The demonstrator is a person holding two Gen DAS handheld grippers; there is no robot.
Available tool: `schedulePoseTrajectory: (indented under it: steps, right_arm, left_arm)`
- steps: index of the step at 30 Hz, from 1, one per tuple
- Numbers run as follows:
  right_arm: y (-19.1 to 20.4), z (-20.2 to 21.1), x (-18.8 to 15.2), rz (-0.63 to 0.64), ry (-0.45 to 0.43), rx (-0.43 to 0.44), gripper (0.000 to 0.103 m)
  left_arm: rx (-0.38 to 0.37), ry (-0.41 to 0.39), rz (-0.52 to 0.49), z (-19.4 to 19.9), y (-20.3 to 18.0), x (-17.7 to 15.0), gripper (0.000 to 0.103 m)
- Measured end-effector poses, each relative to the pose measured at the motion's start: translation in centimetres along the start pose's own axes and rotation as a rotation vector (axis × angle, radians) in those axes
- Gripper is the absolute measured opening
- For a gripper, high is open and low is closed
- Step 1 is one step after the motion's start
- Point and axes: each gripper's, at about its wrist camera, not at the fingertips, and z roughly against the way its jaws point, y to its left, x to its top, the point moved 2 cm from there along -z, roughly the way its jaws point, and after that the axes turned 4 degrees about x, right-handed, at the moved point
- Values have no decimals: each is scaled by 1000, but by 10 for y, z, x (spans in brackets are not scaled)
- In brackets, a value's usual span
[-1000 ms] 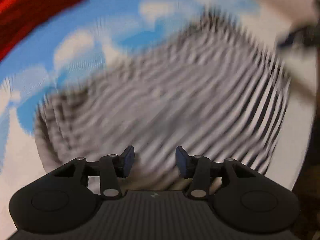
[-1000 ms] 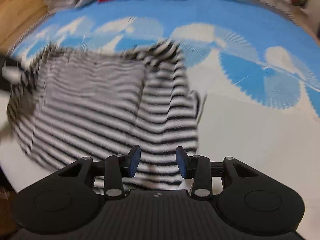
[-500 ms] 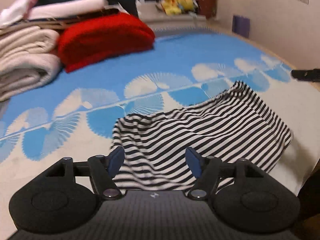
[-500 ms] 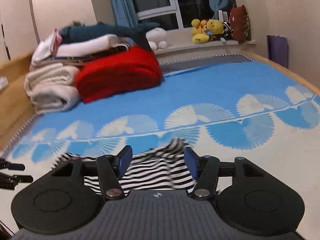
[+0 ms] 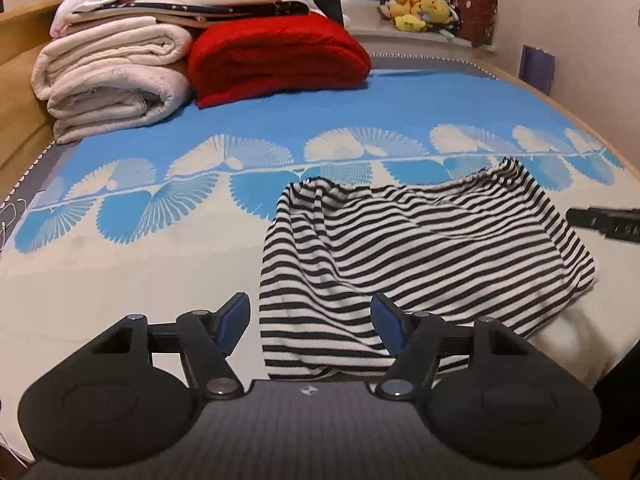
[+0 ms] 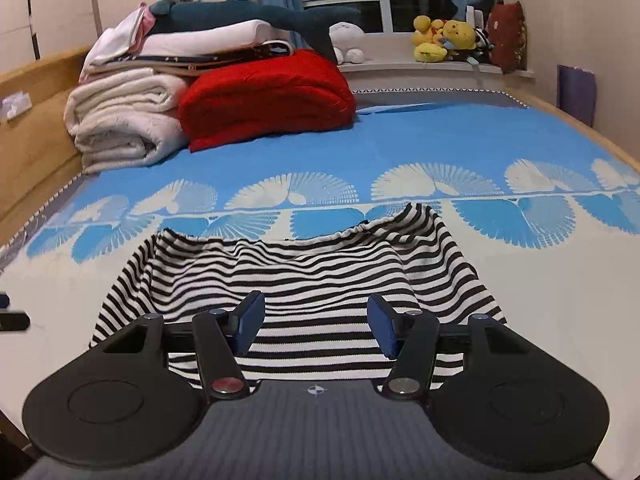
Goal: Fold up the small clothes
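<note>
A black-and-white striped garment (image 5: 420,248) lies rumpled on the bed cover (image 5: 120,280), its gathered edge toward the far side. My left gripper (image 5: 310,320) hovers above its near left corner, open, with nothing between the pads. In the right wrist view the garment (image 6: 304,272) spreads just ahead of my right gripper (image 6: 316,324). Its jaws are closing a little, stand apart, and touch no cloth. The right gripper's tip (image 5: 608,222) shows at the left wrist view's right edge. The left gripper's tip (image 6: 12,316) shows at the right wrist view's left edge.
Rolled white blankets (image 5: 108,80) and a folded red blanket (image 5: 276,56) are stacked at the far left of the bed, with more linen on top. Plush toys (image 6: 448,40) sit on the window sill. A wooden bed frame (image 6: 36,128) runs along the left.
Both grippers have pulled back and risen from close over the striped garment, and their jaws stand wider. The whole garment and the far end of the bed have come into view.
</note>
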Motion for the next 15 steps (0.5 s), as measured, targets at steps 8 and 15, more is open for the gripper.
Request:
schedulePoseTrajectory:
  steps: [8,15]
  right_arm:
    - [14,-10,-3,45,4,0,27]
    - [30,-19,-10,107,15,5,7]
  left_arm:
    - [-28,69,61,-48,-2,-21,68]
    - [-54,141,169,-65,14,-28,27]
